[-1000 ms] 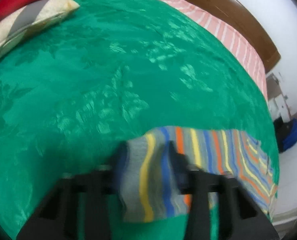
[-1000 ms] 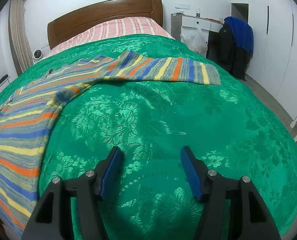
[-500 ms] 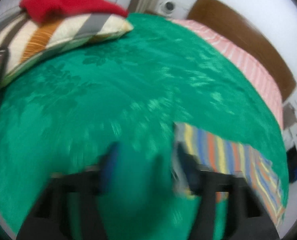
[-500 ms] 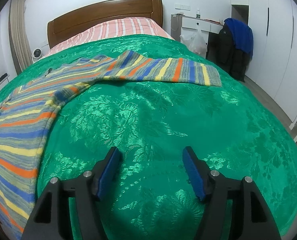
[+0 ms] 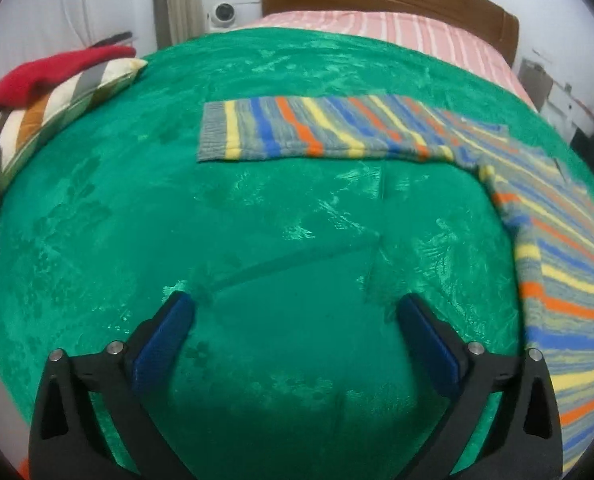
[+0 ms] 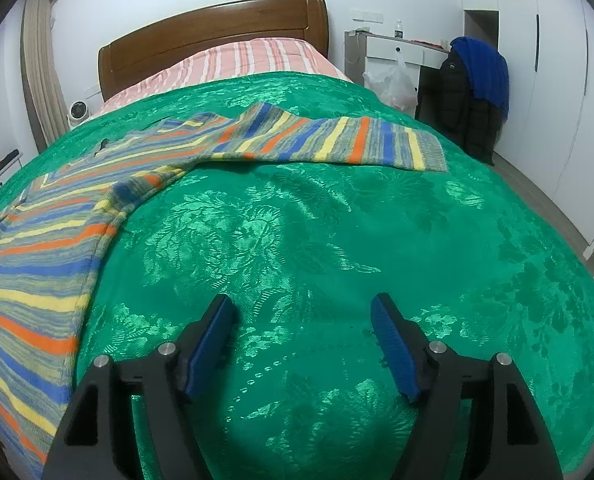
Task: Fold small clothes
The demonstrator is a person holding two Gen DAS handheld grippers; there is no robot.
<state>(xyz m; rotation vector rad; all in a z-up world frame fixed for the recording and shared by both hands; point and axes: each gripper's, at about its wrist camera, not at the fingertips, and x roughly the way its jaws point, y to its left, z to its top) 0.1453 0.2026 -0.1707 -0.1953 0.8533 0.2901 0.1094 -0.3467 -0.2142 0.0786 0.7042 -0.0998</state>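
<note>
Both grippers hang empty over the bed, jaws spread wide: the left gripper [image 5: 293, 320] shows its blue ribbed pads [image 5: 161, 340] parted above bare cloth, and the right gripper [image 6: 303, 324] does the same, nothing between its fingers. Out ahead lies the striped sweater [image 6: 37, 240], spread flat on the green bedspread [image 6: 317, 240], a soft knit in grey, blue, yellow and orange bands. Its body runs between the two tools, off to the right of the left gripper and to the left of the right one. Each sleeve stretches sideways across the view ahead: the left sleeve [image 5: 317, 132] lies well forward of the left gripper, long axis crosswise, ribbed cuff [image 5: 213, 132] pointing left; the right sleeve [image 6: 337, 140] mirrors it, cuff [image 6: 431, 152] out to the right. So each hand is nearer its own sleeve, and I'd judge the next fold calls for a reach forward to a cuff. The bedspread is glossy damask with a floral weave, lightly creased. Far left, a striped pillow [image 5: 57, 108] carries a red garment [image 5: 49, 74]; beyond, a wooden headboard [image 6: 213, 40].
</note>
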